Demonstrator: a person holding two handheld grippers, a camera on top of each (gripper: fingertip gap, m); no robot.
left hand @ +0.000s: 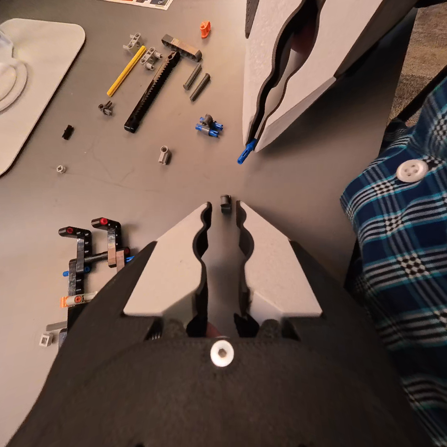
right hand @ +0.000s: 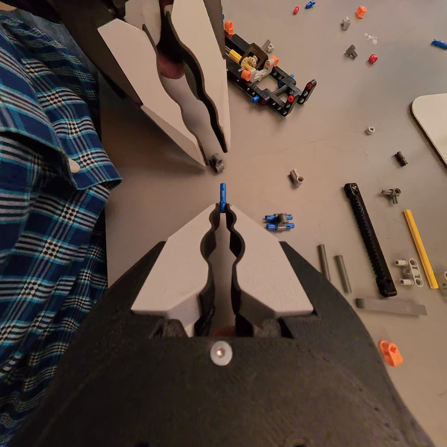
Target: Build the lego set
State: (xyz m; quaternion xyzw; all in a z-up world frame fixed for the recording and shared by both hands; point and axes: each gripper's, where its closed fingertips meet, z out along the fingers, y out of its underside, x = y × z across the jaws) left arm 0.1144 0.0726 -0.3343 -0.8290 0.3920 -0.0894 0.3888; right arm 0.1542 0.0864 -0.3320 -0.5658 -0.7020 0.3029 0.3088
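My left gripper (left hand: 223, 205) is open, low over the grey table (left hand: 278, 188). A small dark grey connector (left hand: 225, 204) lies between its fingertips without being gripped. In the right wrist view the left gripper (right hand: 215, 156) comes in from the top, with the connector (right hand: 217, 162) at its tips. My right gripper (right hand: 223, 206) is shut on a blue pin (right hand: 222, 194), which sticks out forward towards the connector. In the left wrist view the right gripper (left hand: 252, 142) and its blue pin (left hand: 245, 152) are at the upper right. The part-built black frame (right hand: 271, 79) lies behind the left gripper.
Loose parts lie on the table: a black gear rack (left hand: 152, 92), a yellow axle (left hand: 127, 70), two grey axles (left hand: 196, 83), a blue-pinned piece (left hand: 209, 125), a light grey connector (left hand: 165, 154) and an orange connector (left hand: 205, 29). A white mat (left hand: 36, 72) lies left. A plaid sleeve (left hand: 399, 242) is right. About 5 cm separates my left fingertips from my right. From the right gripper's tips to the blue-pinned piece (left hand: 209, 125) is close to 4 cm.
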